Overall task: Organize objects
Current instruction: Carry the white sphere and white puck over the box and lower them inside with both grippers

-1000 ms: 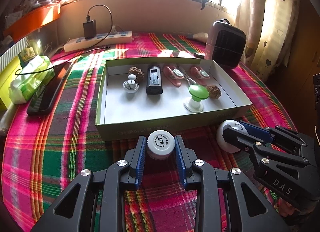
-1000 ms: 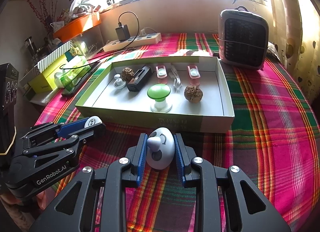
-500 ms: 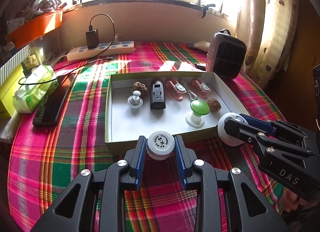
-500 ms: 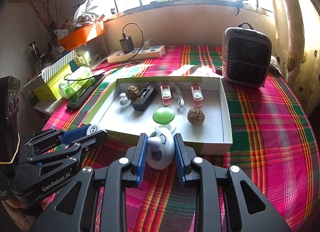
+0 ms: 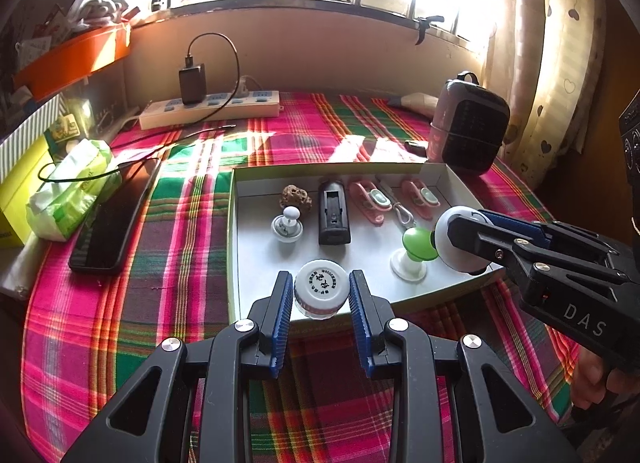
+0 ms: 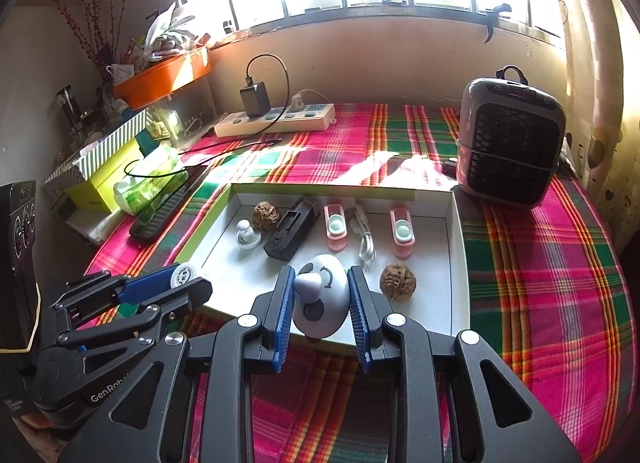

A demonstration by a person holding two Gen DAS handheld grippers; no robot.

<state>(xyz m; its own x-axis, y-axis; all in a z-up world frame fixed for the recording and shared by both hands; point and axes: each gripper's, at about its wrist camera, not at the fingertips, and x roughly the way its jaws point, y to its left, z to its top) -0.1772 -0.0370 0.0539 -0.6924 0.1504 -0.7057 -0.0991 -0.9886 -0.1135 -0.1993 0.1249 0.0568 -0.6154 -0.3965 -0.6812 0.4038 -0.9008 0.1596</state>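
My left gripper is shut on a small white-capped jar, held over the near edge of a shallow white box. My right gripper is shut on a white egg-shaped figure with a drawn face, also over the box's near edge. Inside the box lie two walnuts, a black holder, two pink clips, a white cable, a small white knob and a green-topped knob. The figure hides the green knob in the right wrist view.
A grey heater stands behind the box at the right. A power strip with a charger lies at the back. A dark phone, a green tissue pack and a yellow box sit at the left on the plaid cloth.
Both grippers have risen and come forward with their loads, from the cloth in front of the box to above its near edge. Neither grip has changed.
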